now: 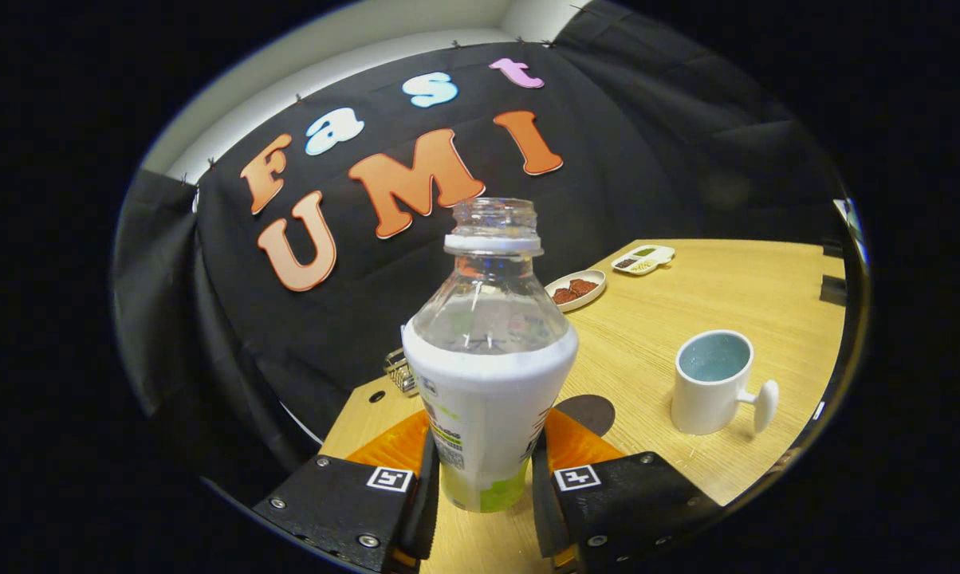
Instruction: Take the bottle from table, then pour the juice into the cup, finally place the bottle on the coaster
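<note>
and here's the bottle [486, 375], sitting right between the jaws, upright, cap off, its open neck up against the black cloth wall [647, 151]. the gripper [484, 478] is clenched on it, one finger pressing each side of the labelled lower body, so it's grasping the bottle low down. clear upper half, white wrap below, a band of pale green liquid showing near the base. whether the base touches the wooden worktop [687, 319] or hangs just above it, can't tell from here.

look past the bottle: a dark round coaster [593, 413] lies flat on the worktop just behind it and a touch to the right, partly hidden by the bottle and the right finger. further right, well apart from the jaws, stands a white cup [713, 381], upright, pale blue inside, handle pointing right.

beyond all that, near the cloth, a small oval dish [577, 290] with something reddish-brown in it, and behind that a divided white tray [644, 260] holding small dark and greenish bits. left of the bottle, at the worktop's back edge, a small metallic thing [400, 373], too hidden to name.
</note>
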Available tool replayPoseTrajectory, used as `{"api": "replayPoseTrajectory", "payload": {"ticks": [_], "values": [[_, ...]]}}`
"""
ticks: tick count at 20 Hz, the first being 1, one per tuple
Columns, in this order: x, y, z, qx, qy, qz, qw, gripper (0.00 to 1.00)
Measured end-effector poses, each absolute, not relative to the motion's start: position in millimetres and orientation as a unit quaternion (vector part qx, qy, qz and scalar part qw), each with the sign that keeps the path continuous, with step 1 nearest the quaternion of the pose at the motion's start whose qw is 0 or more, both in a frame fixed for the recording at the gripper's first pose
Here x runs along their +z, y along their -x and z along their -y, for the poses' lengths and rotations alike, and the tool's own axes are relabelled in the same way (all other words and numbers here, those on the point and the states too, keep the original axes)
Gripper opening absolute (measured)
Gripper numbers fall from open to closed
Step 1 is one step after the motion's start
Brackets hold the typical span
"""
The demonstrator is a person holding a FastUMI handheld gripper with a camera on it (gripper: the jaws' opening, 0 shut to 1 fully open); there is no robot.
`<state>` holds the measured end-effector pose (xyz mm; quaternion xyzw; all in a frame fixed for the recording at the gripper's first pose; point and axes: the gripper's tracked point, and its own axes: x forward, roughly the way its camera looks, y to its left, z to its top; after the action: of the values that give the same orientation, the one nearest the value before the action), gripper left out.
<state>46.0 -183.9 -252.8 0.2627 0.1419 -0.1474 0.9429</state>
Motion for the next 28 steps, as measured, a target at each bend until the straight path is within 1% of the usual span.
{"api": "replayPoseTrajectory", "payload": {"ticks": [9, 19, 28], "values": [[-251.8, -60.5, 196.2, -0.131, -0.443, -0.102, 0.881, 0.50], [-255.5, -69.0, 207.2, -0.130, -0.567, -0.077, 0.810, 0.50], [-248.3, -87.5, 217.2, -0.124, -0.635, -0.052, 0.760, 0.50]]}}
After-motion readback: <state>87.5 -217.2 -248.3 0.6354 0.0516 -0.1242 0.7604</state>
